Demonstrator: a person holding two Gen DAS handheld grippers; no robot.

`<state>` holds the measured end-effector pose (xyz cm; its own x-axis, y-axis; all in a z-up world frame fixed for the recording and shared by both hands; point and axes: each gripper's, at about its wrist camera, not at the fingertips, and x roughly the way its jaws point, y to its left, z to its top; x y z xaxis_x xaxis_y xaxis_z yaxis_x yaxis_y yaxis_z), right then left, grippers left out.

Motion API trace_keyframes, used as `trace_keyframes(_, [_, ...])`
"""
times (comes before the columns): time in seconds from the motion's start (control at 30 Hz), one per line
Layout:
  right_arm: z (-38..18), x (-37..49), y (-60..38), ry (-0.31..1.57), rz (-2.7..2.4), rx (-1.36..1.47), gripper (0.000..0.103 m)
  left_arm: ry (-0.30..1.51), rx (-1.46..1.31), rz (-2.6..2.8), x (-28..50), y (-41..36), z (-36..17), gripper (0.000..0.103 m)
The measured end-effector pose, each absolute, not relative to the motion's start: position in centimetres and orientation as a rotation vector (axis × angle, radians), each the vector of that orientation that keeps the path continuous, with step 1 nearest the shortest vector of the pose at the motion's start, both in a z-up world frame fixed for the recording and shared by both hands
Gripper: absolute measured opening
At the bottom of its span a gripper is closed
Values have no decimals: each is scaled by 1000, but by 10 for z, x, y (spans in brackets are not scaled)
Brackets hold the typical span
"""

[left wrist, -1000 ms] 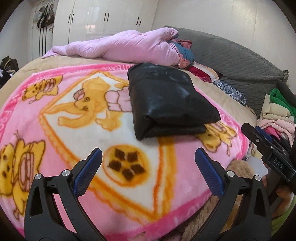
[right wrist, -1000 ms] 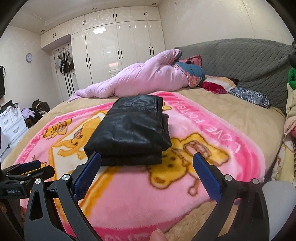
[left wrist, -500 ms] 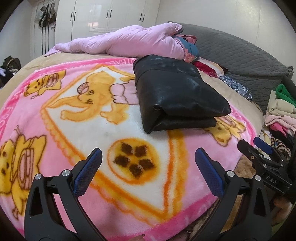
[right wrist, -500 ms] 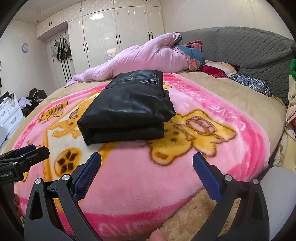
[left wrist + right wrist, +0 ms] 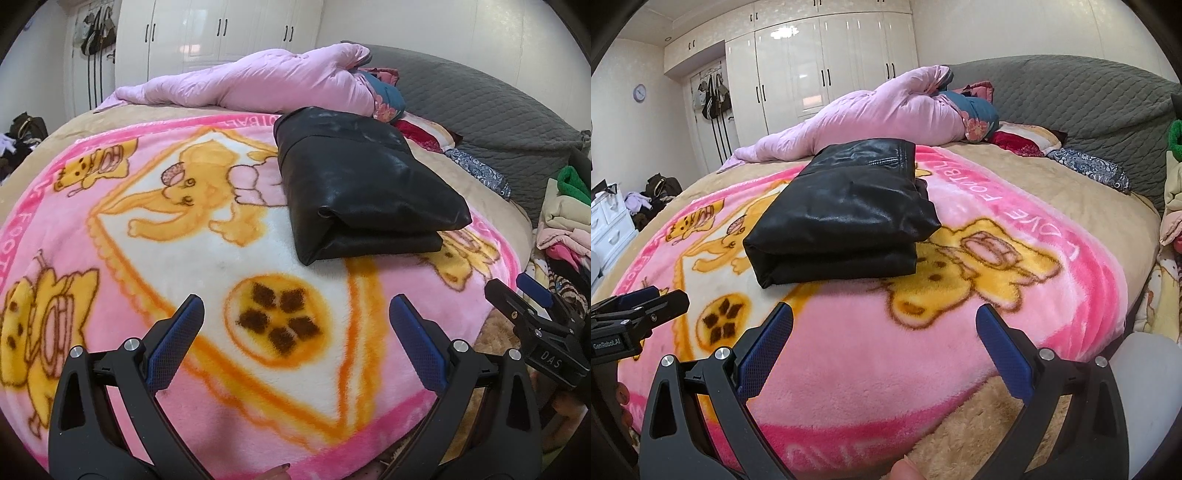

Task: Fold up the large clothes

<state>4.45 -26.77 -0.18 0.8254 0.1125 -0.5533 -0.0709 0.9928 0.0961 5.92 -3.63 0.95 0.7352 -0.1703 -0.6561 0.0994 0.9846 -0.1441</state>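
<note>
A black leather garment lies folded into a thick rectangle on the pink cartoon blanket; it also shows in the right wrist view. My left gripper is open and empty, hovering over the blanket's near part, well short of the garment. My right gripper is open and empty, above the blanket's near edge, in front of the garment. Each gripper shows at the edge of the other's view: the right one and the left one.
A pink quilt lies bunched at the back of the bed against the grey headboard. A stack of folded clothes stands at the right. White wardrobes line the far wall; clutter and a white dresser are left.
Both grippers have drifted closer over the blanket toward the folded garment, which now looks larger and nearer. Both stay open and empty. The garment has not moved.
</note>
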Motion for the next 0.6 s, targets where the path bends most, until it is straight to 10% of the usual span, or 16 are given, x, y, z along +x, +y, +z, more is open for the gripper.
trace_keyframes(0.6, [-2, 41, -266, 599, 97, 69, 99, 721, -95, -146, 58, -36, 12, 94])
